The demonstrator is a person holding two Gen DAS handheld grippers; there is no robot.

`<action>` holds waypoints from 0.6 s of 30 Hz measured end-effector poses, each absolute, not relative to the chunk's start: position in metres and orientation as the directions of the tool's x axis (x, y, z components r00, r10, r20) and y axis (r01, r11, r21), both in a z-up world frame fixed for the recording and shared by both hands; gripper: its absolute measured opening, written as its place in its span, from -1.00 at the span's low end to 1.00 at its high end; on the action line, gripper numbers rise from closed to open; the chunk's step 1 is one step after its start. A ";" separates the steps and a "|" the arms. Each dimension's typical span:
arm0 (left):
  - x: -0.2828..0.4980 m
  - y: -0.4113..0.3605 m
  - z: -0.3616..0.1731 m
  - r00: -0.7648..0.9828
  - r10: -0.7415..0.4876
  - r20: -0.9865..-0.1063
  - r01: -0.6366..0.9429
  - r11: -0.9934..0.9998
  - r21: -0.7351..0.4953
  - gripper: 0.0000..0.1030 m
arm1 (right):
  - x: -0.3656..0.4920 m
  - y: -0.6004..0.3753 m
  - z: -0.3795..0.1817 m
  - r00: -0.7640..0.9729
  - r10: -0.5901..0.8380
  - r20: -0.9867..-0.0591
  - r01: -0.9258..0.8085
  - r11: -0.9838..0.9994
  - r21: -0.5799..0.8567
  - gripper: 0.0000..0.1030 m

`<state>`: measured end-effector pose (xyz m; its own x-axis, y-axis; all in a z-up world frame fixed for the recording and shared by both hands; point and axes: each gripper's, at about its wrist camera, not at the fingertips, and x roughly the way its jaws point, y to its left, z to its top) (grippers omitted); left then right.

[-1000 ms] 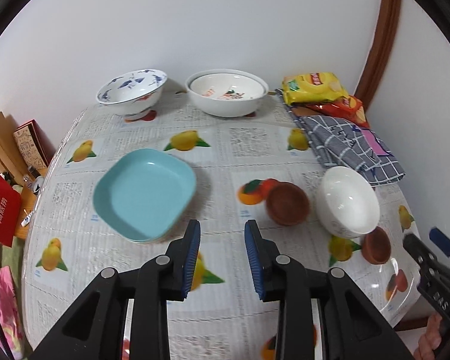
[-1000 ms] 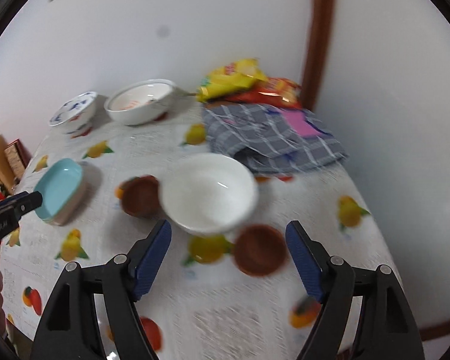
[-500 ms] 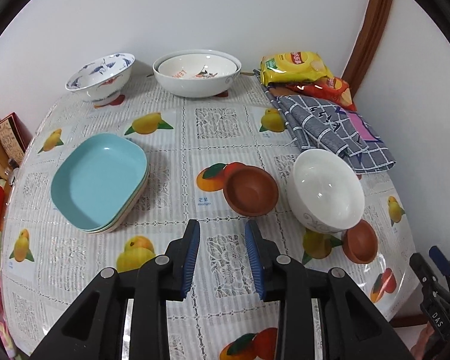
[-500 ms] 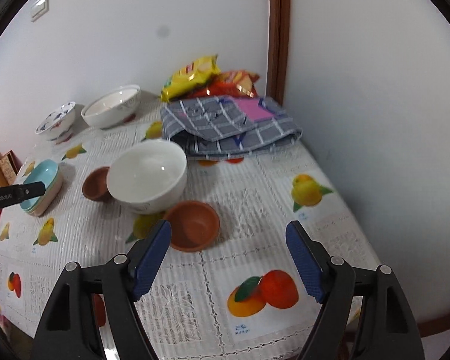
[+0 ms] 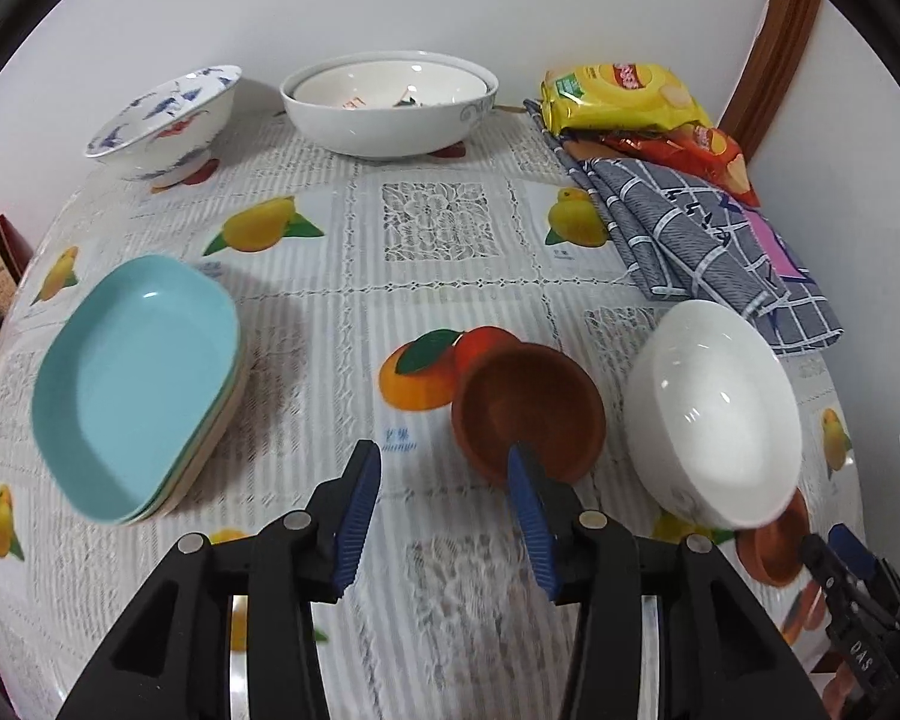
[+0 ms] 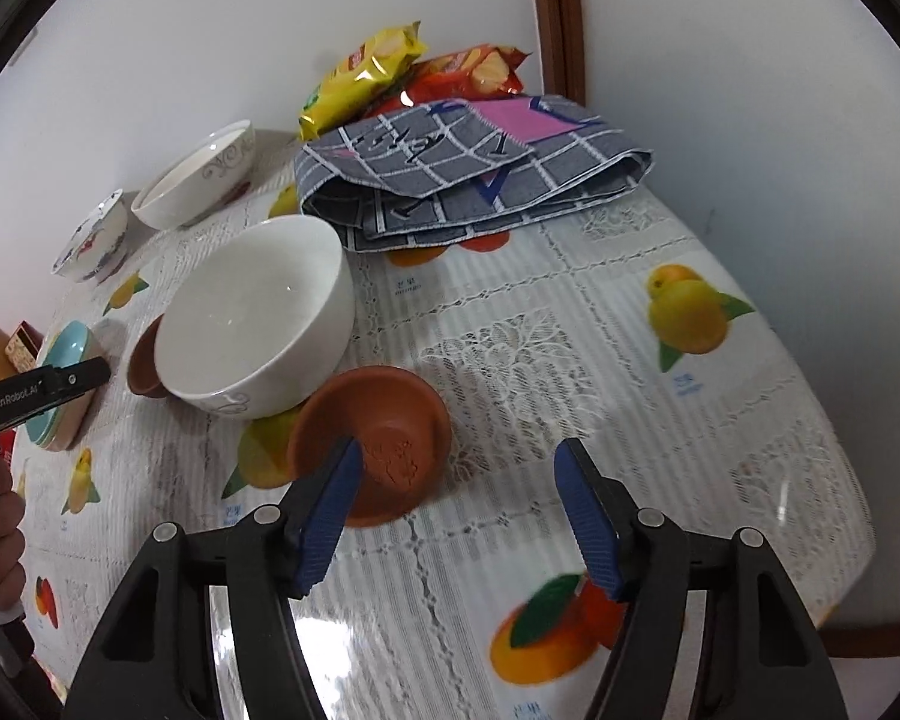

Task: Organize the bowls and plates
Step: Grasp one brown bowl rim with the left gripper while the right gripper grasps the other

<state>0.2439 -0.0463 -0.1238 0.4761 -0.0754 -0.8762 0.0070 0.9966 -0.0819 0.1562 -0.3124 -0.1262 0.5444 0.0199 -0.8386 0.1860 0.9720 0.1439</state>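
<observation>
My left gripper (image 5: 443, 453) hangs low over the fruit-print table, its jaws opening, with only tablecloth between them. Its right fingertip overlaps the near rim of a brown bowl (image 5: 531, 408). A white bowl (image 5: 714, 414) stands just right of that bowl. My right gripper (image 6: 457, 450) is closing; its left fingertip sits over a second brown bowl (image 6: 372, 444), whose right side lies between the jaws without the pads pressing it. The white bowl (image 6: 252, 312) touches this brown bowl from behind. A stack of teal plates (image 5: 138, 366) lies at the left.
A blue-patterned bowl (image 5: 162, 120) and a wide white bowl (image 5: 390, 102) stand at the back by the wall. Snack bags (image 5: 618, 96) and a folded checked cloth (image 5: 690, 228) fill the back right. The table's rounded edge (image 6: 840, 570) is close on the right.
Both grippers have sunk and come closer to the brown bowls, one to each. The left jaws have widened and the right jaws have narrowed.
</observation>
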 end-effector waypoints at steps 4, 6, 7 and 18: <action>0.260 -0.049 -0.138 0.455 -0.074 -0.887 -0.005 0.996 -0.085 -0.18 | 0.170 -0.309 -0.140 0.520 0.037 -0.853 0.181 0.971 0.153 0.17; 0.265 -0.050 -0.143 0.452 -0.079 -0.889 -0.006 0.996 -0.091 -0.19 | 0.175 -0.310 -0.146 0.505 0.043 -0.862 0.187 0.969 0.159 0.04; 0.267 -0.050 -0.146 0.447 -0.082 -0.891 -0.006 0.995 -0.095 -0.19 | 0.177 -0.312 -0.149 0.501 0.050 -0.864 0.190 0.968 0.166 -0.03; 0.279 -0.056 -0.162 0.441 -0.103 -0.892 0.010 0.994 -0.109 -0.70 | 0.183 -0.313 -0.156 0.547 0.045 -0.836 0.176 0.970 0.167 -0.29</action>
<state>0.2792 -0.0564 -0.1621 0.4410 -0.1026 -0.8916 0.0100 0.9939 -0.1094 0.1829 -0.3132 -0.1562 0.5466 0.0452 -0.8362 0.1759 0.9701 0.1674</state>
